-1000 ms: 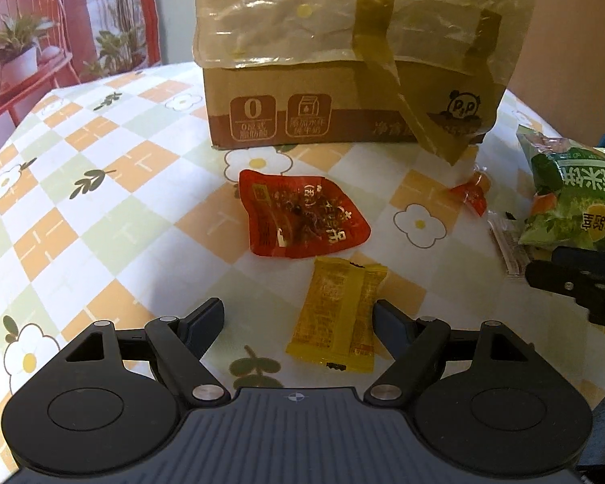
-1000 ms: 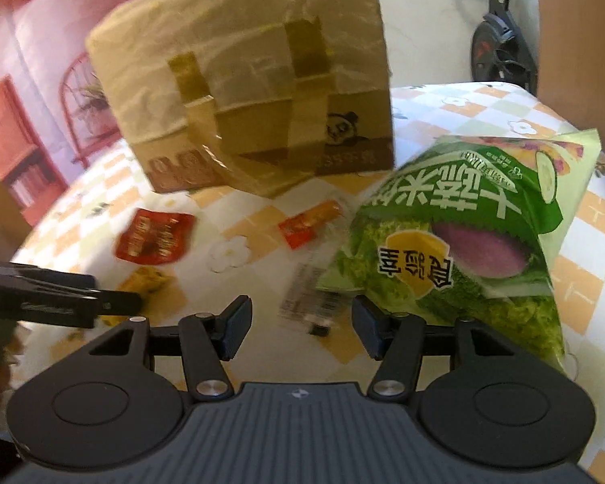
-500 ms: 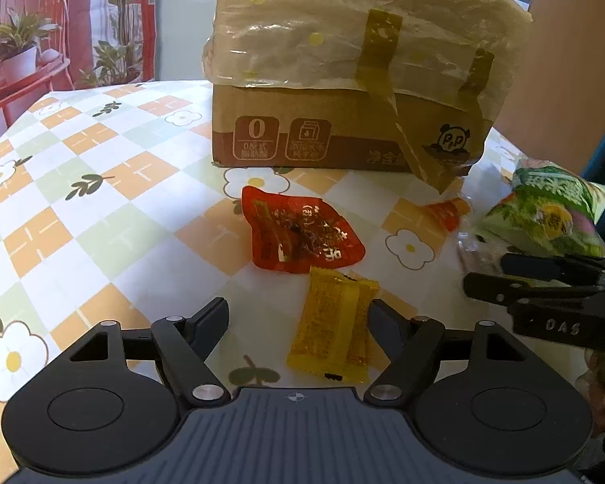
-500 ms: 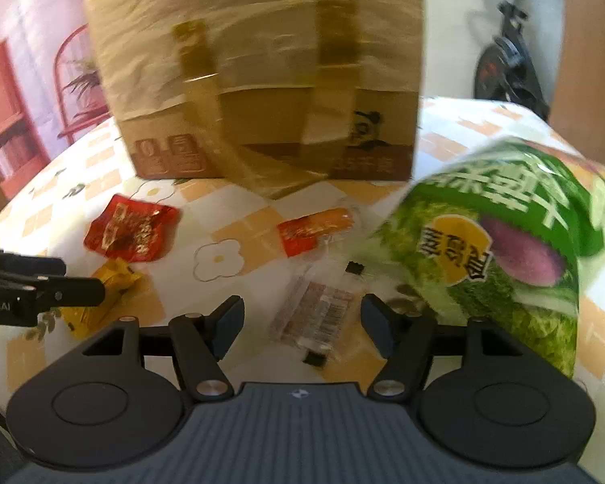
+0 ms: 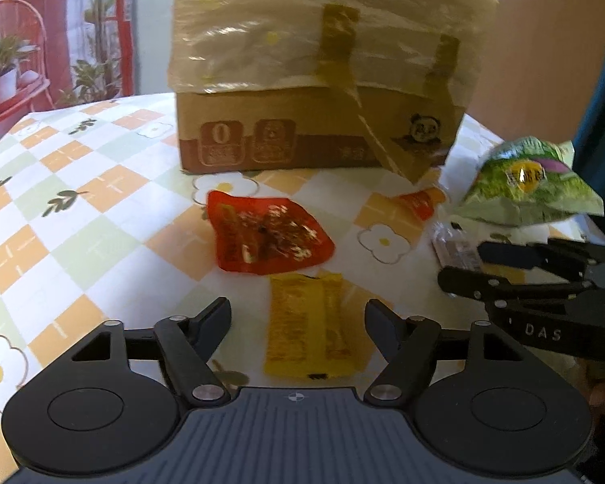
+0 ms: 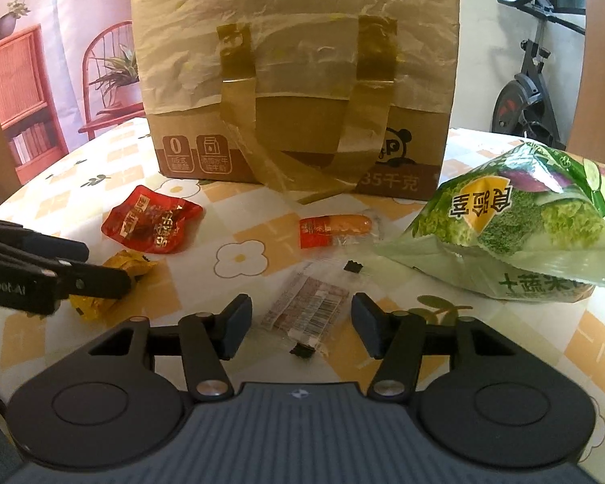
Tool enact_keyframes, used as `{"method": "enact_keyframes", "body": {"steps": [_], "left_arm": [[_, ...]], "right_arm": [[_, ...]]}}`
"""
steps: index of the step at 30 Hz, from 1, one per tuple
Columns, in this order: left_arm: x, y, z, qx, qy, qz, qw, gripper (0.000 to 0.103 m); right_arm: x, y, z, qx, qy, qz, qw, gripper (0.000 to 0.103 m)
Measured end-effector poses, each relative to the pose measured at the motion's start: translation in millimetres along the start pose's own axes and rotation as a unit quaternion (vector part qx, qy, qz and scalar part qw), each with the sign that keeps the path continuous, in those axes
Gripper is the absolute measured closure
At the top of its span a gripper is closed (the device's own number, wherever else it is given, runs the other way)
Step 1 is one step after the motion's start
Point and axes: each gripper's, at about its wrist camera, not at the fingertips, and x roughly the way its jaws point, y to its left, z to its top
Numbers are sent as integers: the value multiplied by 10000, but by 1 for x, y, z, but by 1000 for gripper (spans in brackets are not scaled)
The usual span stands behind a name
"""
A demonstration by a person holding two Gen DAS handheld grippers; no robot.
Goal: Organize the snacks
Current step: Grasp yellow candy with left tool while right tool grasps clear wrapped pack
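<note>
My left gripper (image 5: 297, 322) is open, low over the table, its fingers on either side of a yellow snack packet (image 5: 308, 324). A red snack packet (image 5: 266, 236) lies just beyond it. My right gripper (image 6: 300, 324) is open with its fingers flanking a clear wrapped snack with a barcode (image 6: 306, 308). A small orange sausage packet (image 6: 334, 228) lies ahead of it. A big green chip bag (image 6: 516, 226) lies to its right. The left gripper's fingers (image 6: 76, 278) show in the right wrist view over the yellow packet (image 6: 101, 282); the red packet (image 6: 153, 224) lies past them.
A tall cardboard box (image 5: 318, 80) covered with plastic film and tape stands at the back of the flower-patterned table (image 5: 80, 222); it also shows in the right wrist view (image 6: 298, 80). Red chairs and plants stand beyond the table on the left.
Both grippers have dropped lower and moved forward. The yellow packet now sits between the left fingers and the clear barcode snack between the right fingers. Both stay open.
</note>
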Motion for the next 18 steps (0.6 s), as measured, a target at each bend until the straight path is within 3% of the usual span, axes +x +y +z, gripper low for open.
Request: {"method": "enact_keyframes", "body": {"steps": [1,2,3,18], "left_arm": [[0,-2,-1,40,-29,29,10000,32],[0,-4,-2,68,-69,65,9999,44],[-1,-4,-3,69,-138,96,9998,70],[-15,10,-6,-387,-505,102,9979,70]], "right_arm": [[0,0,0,6,-6,7,10000,45],[0,-1,0,16,-12,18,10000,45],[0,-1,0,25,-20,28,10000,45],[0,-6,5,204,116,146,9996,41]]}}
